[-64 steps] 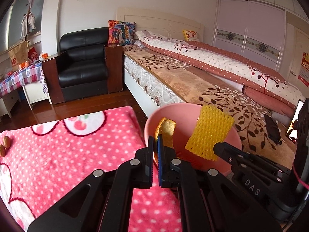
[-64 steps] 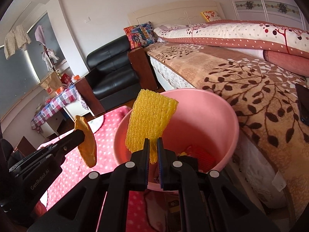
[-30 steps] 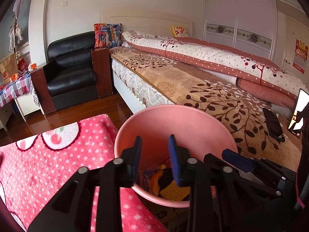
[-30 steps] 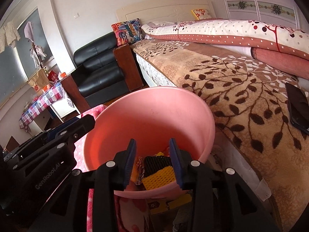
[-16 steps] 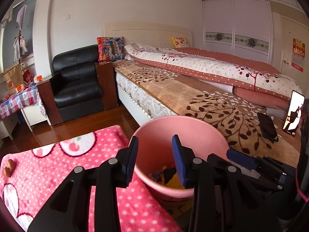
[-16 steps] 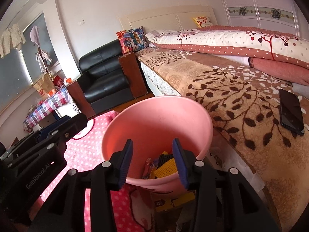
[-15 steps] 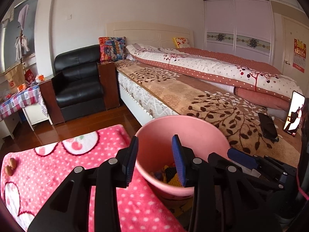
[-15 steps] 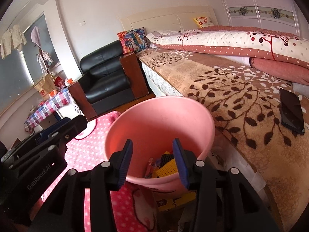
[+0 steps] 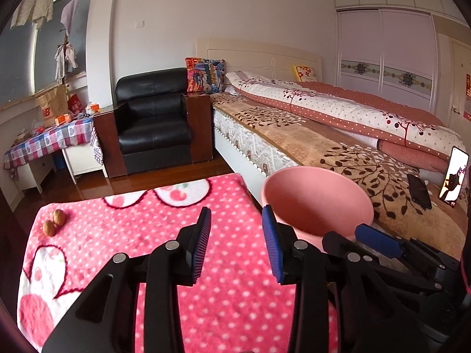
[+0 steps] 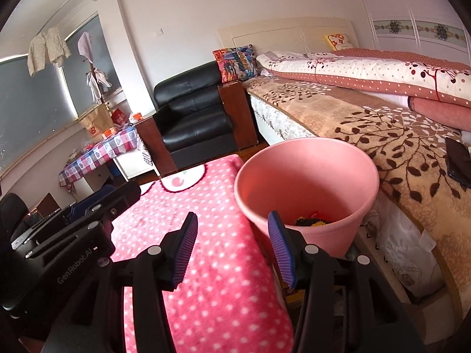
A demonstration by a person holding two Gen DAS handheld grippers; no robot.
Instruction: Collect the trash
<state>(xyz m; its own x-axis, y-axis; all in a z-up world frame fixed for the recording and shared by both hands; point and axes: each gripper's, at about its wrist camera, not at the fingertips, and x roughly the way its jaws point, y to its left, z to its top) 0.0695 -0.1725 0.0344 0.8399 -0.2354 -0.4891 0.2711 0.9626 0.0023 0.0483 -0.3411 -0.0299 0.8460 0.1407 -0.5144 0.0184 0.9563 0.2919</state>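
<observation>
Both tools tilt downward over the pink-blanketed worktop (image 9: 123, 235): left tool (image 9: 236, 245) gapes wide and empty, right tool (image 10: 232, 250), jaws just widening, grips nothing. Beyond, trash (image 10: 312, 220) lies inside the pink bucket (image 10: 306, 176) beside the bed (image 10: 382, 123).

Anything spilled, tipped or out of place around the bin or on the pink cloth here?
Nothing spilled or tipped. The pink bin stands upright with the trash inside it. Only leftovers: two walnut-like items at the far left edge of the polka-dot cloth, away from the bin.
</observation>
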